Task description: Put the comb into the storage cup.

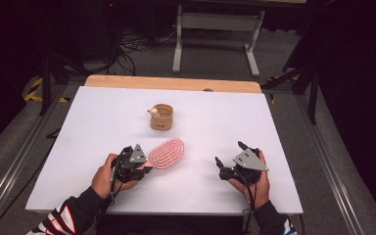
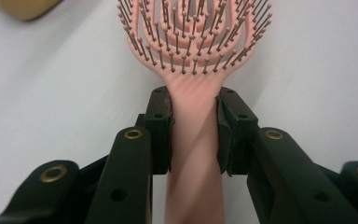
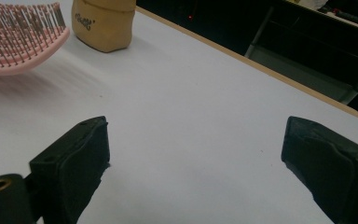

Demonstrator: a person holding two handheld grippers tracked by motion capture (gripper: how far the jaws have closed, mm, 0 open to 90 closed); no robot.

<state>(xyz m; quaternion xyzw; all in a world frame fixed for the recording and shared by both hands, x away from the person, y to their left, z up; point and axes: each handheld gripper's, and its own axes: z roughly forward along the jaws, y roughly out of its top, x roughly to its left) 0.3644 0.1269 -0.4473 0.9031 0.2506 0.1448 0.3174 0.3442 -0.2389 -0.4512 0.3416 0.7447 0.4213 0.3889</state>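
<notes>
While the left gripper (image 2: pixel 193 121) has its pads clamped on either side of the pink hairbrush (image 1: pixel 166 153) handle, right where the handle narrows below the bristle head, the brush points away from the person toward the far edge of the white table (image 1: pixel 78 127), bristles facing up. From the high view the brush sits roughly mid-table, a bit nearer the near edge than the far one, with its head angled toward the far right. Just past the brush head, closer to the far edge, stands a small tan cup (image 1: pixel 162 117) with some little white thing poking out at its rim, too small to make out. The cup and brush are near each other but not touching. Over toward the right side of the table, the right gripper (image 1: pixel 229 157) rests low with its jaws spread wide and nothing between them, well apart from the brush. In the right gripper view the brush head and the tan cup sit off at the upper left, and bare white tabletop lies between the two black pads.
</notes>
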